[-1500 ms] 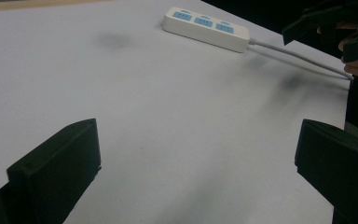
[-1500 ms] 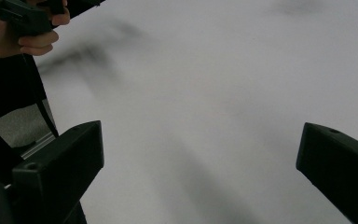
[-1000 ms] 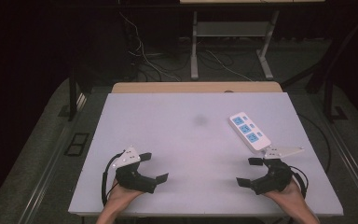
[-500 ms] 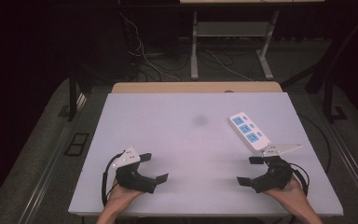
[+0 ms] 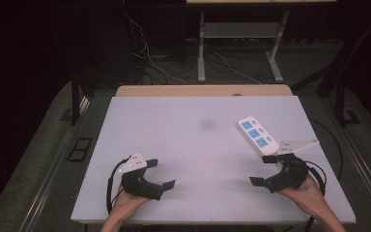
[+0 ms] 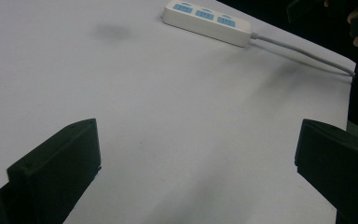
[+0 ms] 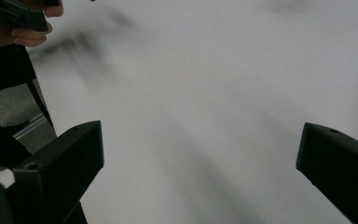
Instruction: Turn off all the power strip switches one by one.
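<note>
While both sets of blocky matte-black jaws stand spread wide and empty, left gripper (image 5: 162, 174) and right gripper (image 5: 263, 170) low over smooth white table (image 5: 183, 140), slim rectangular white power strip (image 5: 258, 136) with three blue sockets just beyond right gripper, grey cable (image 6: 303, 55) trailing off it, faint dark smudge (image 5: 206, 124) farther out

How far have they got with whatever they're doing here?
Nothing looks done yet. The power strip lies untouched on the table, its sockets empty. Nothing is in hand: the left gripper and right gripper are both open and empty. Everything seems left to do.
</note>
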